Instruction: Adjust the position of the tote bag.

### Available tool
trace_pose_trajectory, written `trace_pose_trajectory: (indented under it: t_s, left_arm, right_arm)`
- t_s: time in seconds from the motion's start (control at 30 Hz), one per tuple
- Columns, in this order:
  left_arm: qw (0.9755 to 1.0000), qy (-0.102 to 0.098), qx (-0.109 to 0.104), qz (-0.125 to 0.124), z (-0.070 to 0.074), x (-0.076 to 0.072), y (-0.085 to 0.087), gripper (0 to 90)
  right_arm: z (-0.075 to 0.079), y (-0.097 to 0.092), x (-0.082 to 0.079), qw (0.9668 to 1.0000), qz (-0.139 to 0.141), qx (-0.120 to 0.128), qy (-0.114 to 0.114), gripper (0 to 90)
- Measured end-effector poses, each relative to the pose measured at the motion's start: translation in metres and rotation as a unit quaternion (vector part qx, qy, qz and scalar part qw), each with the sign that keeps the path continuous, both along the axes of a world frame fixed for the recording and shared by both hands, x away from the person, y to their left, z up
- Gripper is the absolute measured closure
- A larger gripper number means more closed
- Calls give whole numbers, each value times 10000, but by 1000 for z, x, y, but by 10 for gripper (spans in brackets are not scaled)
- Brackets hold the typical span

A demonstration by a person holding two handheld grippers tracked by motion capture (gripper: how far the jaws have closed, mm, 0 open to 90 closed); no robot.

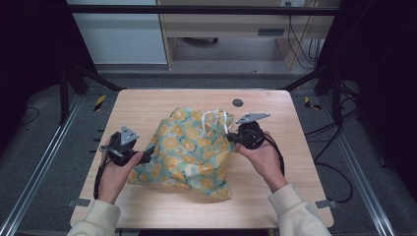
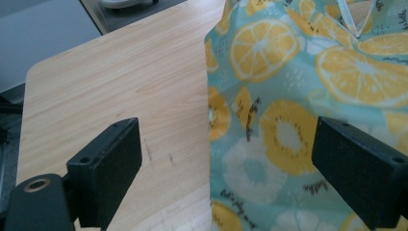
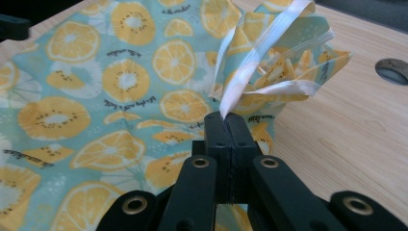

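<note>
Desk: pale wood desk point(image 1: 147, 103) with rounded corners, a round grommet hole point(image 1: 238, 103) near its far edge.
Bag: citrus-print drawstring bag point(image 1: 189, 147) lies mid-desk, gathered mouth toward the far edge.
Left tongs point(image 2: 226, 159): jaws spread wide, straddling the bag's left edge, gripping nothing.
Right tongs point(image 3: 226, 120): jaws pressed together on the bag's white drawstring point(image 3: 260, 53).
Room: grey floor, black frame rails, cables point(image 1: 300, 39) beneath a far bench.
</note>
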State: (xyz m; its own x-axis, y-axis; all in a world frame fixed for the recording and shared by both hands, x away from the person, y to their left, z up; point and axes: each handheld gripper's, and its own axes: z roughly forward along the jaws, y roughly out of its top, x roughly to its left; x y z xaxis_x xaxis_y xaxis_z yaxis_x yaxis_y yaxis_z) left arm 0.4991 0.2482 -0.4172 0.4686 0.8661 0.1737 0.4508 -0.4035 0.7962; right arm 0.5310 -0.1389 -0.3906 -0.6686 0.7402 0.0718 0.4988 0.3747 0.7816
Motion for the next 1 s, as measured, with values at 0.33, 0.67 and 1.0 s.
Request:
trace_pose_trajectory:
  t_s: [0.33,0.67,1.0]
  left_arm:
    - [9997,179,54,-146,6,34,-28,91]
    - [9993,330,-1,-197,12,63,-48,67]
    - [9982,523,115,-255,9,85,-57,50]
  right_arm:
    - [9,6,-3,9999,135,-12,-99,900]
    - [17,9,-10,9994,299,43,-194,900]
    - [16,14,-11,9994,279,-10,-213,900]
